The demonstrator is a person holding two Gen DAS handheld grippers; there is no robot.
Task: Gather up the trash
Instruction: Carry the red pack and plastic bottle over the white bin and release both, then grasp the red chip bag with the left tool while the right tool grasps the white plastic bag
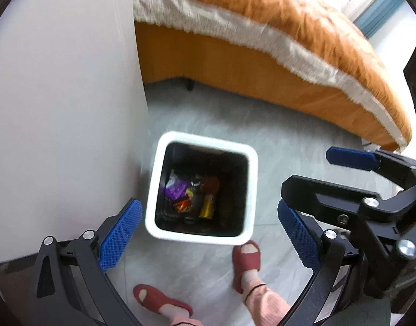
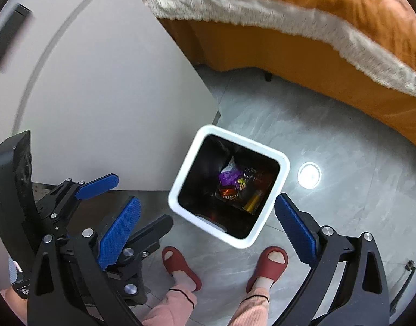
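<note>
A white square trash bin (image 1: pixel 153 190) with a black inside stands on the floor below both grippers; it also shows in the right wrist view (image 2: pixel 180 187). In it lie colourful wrappers (image 1: pixel 176 188) (image 2: pixel 229 176) and a yellow tube (image 1: pixel 206 209) (image 2: pixel 252 202). My left gripper (image 1: pixel 208 232) is open and empty, held above the bin. My right gripper (image 2: pixel 208 229) is open and empty, also above the bin. The right gripper (image 1: pixel 316 184) shows at the right of the left wrist view, and the left gripper (image 2: pixel 118 193) shows at the left of the right wrist view.
A white table (image 1: pixel 58 95) (image 2: pixel 99 95) stands just left of the bin. A bed with an orange cover (image 1: pixel 289 27) (image 2: pixel 316 13) fills the back. The person's feet in red slippers (image 1: pixel 246 260) (image 2: pixel 180 266) stand on the grey tile floor (image 1: pixel 262 141) by the bin.
</note>
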